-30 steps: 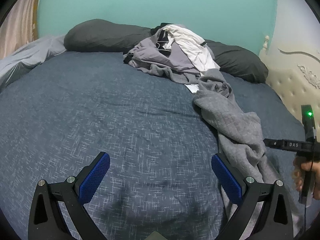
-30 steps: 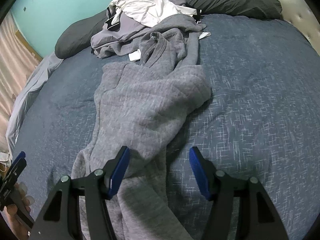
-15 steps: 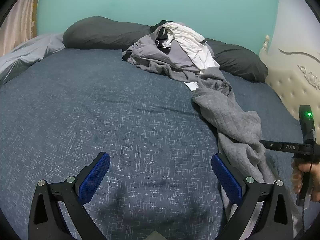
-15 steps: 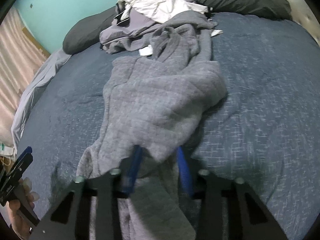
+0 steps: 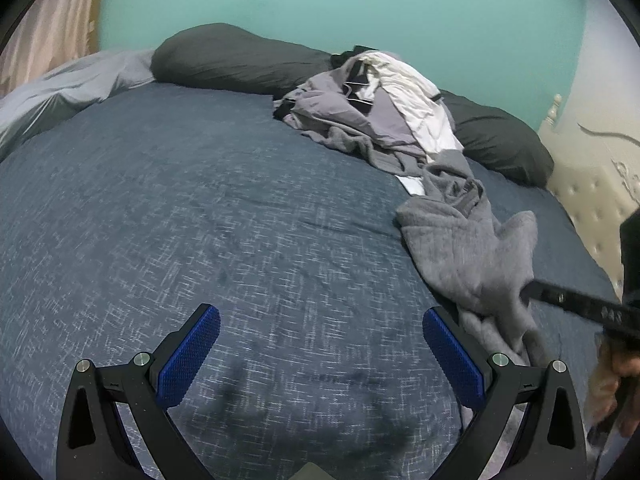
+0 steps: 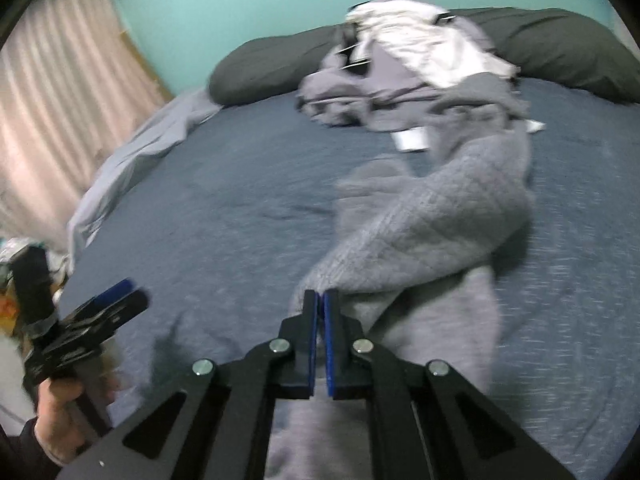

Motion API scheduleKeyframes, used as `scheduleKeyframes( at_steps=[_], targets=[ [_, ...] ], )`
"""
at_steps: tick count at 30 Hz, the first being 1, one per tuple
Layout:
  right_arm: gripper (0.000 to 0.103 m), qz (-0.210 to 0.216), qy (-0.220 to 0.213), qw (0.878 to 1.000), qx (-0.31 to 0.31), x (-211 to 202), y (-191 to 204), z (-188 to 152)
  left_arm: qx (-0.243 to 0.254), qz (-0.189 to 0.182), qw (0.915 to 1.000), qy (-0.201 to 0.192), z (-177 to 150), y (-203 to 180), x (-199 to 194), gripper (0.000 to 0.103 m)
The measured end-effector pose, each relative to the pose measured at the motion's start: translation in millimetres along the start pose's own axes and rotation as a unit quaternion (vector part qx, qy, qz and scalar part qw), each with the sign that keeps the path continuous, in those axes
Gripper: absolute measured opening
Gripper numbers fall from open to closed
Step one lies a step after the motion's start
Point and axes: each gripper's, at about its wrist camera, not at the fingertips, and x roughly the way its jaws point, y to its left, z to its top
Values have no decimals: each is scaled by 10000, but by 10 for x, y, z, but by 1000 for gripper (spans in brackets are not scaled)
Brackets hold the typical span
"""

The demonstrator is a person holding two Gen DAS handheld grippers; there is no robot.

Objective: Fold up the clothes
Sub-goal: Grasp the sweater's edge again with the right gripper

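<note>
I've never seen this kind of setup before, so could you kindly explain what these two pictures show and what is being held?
There is no robot here: a person holds a two-finger tool in each hand, and a fisheye camera on each tool looks along its fingers. One picture is from the left tool, the other from the right tool. Both look over a bed with dark pillows and a pile of clothes. A grey garment trails from the pile. The right tool is shut on its near edge; the left tool is open, holding nothing, above bare bedding. The blur in the right picture suggests movement.

Both wrist views over bed (image 5: 200,220)
</note>
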Motion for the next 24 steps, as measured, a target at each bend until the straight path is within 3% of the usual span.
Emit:
scheduleKeyframes(
  at_steps=[5,8,13,16,17,20,24],
  targets=[
    [2,443,362,9981,-209,137,208,-146,-64,68,10000,-1,13,66,13,103],
    [3,105,520,9978,-396,135,222,-217,-97,59,9999,14,18,91,30,103],
    [5,-360,82,9993,-41,-171,-93,-139,-52,21,10000,23,5,82,44,103],
    [27,-831,-208,9958,324,-356,-364,0,-54,27,10000,54,-3,76,64,103],
    [40,-974,-267,9938,474,-389,-460,40,-59,28,10000,63,-5,79,70,103],
    [62,-1209,-321,9870,1011,-390,-756,137,-37,30,10000,68,-9,67,75,103],
    [63,-1118,-343,9785,1702,-250,-1050,192,22,15,10000,72,-15,46,75,103]
  ],
)
